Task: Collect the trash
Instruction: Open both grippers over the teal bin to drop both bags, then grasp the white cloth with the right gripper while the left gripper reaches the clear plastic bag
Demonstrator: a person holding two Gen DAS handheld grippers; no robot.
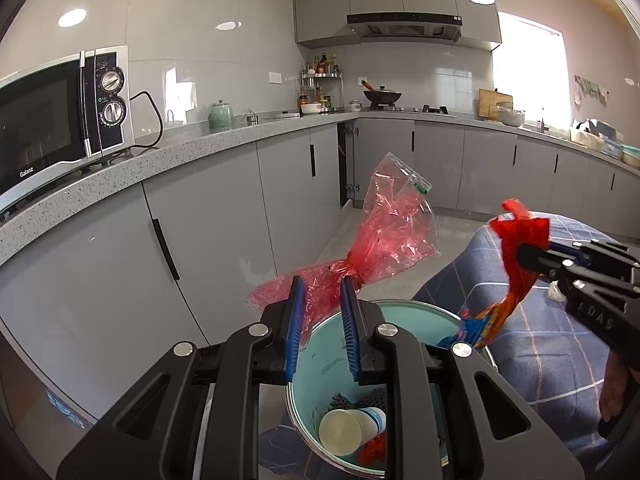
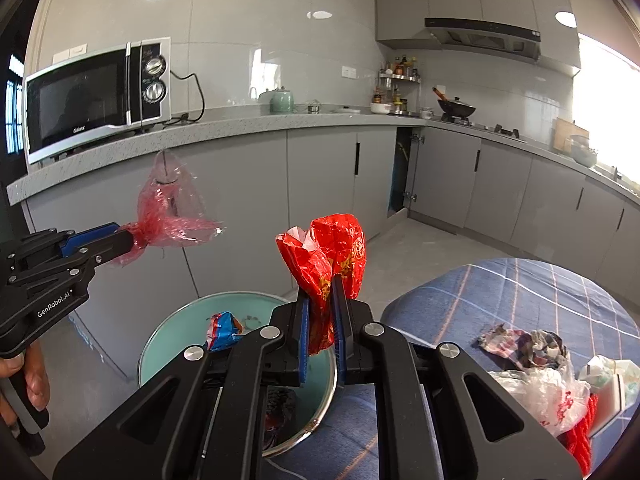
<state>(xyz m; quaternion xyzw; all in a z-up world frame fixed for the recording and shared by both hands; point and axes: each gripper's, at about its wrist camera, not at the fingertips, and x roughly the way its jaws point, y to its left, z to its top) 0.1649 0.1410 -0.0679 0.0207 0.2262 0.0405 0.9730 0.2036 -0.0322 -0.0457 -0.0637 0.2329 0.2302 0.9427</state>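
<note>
— What does each claw have?

— The left gripper (image 1: 322, 300) is clamped on a pink cellophane bag (image 1: 384, 236); the right gripper (image 2: 322, 300) pinches a red foil wrapper (image 2: 332, 256).

— And where are they?

— Both hang over the teal bin (image 1: 404, 316) (a paper cup (image 1: 348, 430) lies inside), beside the blue checked table (image 2: 520, 292).
</note>
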